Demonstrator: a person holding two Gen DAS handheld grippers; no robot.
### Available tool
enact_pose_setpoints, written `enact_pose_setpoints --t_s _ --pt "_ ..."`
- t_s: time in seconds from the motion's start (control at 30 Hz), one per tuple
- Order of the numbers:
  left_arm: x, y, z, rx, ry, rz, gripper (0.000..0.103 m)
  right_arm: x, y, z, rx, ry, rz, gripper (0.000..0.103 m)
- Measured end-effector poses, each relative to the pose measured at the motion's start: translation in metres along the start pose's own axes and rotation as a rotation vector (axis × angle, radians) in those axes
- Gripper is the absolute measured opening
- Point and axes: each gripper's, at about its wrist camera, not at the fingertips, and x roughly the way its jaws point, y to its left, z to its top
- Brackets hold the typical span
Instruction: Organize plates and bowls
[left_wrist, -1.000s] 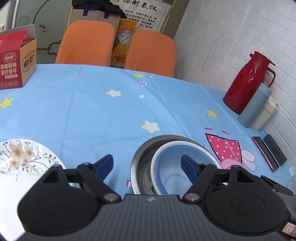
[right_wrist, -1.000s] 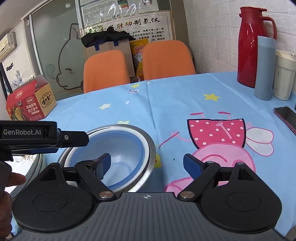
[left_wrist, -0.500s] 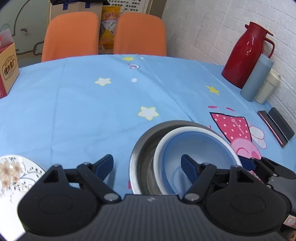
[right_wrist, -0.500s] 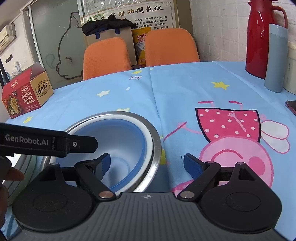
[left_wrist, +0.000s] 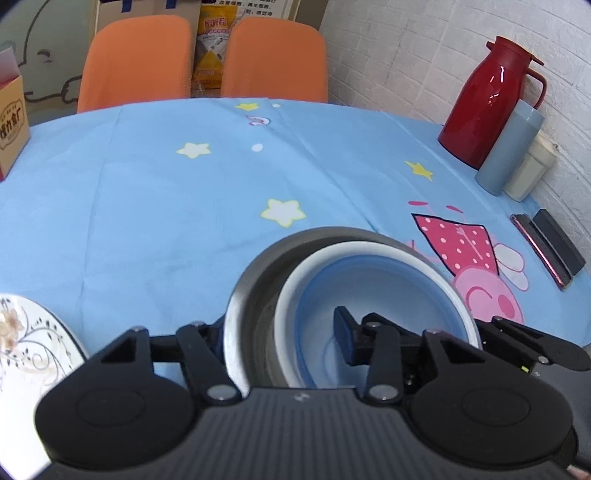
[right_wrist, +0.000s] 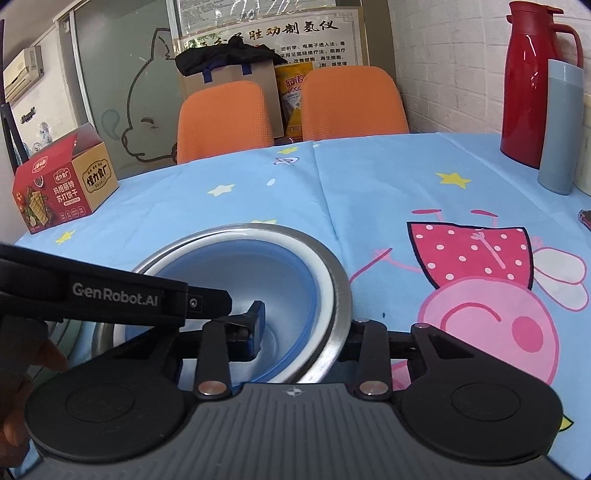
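A blue bowl with a white rim (left_wrist: 373, 291) sits inside a steel bowl (left_wrist: 251, 288) on the blue tablecloth. My left gripper (left_wrist: 280, 338) straddles the steel bowl's near left wall, one finger outside and one inside the blue bowl; its jaws have narrowed on the stacked rims. My right gripper (right_wrist: 303, 328) straddles the right side of the bowls (right_wrist: 332, 280), one finger inside the blue bowl (right_wrist: 258, 280), one outside the steel rim. A floral white plate (left_wrist: 33, 354) lies at the left.
A red thermos (left_wrist: 487, 99), a grey-blue tumbler (left_wrist: 508, 147) and a cream cup (left_wrist: 532, 171) stand at the far right by the brick wall. Two flat dark cases (left_wrist: 550, 245) lie right. A red snack box (right_wrist: 62, 184) stands far left. Two orange chairs (right_wrist: 288, 110) are behind the table.
Both grippers moved forward and down onto the nested bowls and their jaws closed in across the rims, from wide open to a narrower grip.
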Motion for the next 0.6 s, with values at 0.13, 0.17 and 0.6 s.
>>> enact_pose_setpoints --t_s 0.13,0.17,0.6 --pt "-0.005 0.001 0.001 -0.048 -0.002 -0.005 0.04 -0.002 0.009 -0.001 -0.001 0.002 -0.035 0.063" --pt "-0.007 0.001 0.002 -0.054 -0.005 -0.01 0.04 -0.004 0.009 0.0 0.001 0.001 -0.035 0.063" --pt "-0.06 -0.016 0.007 -0.041 -0.128 -0.071 0.041 -0.05 0.013 0.012 -0.016 -0.098 -0.08 0.067"
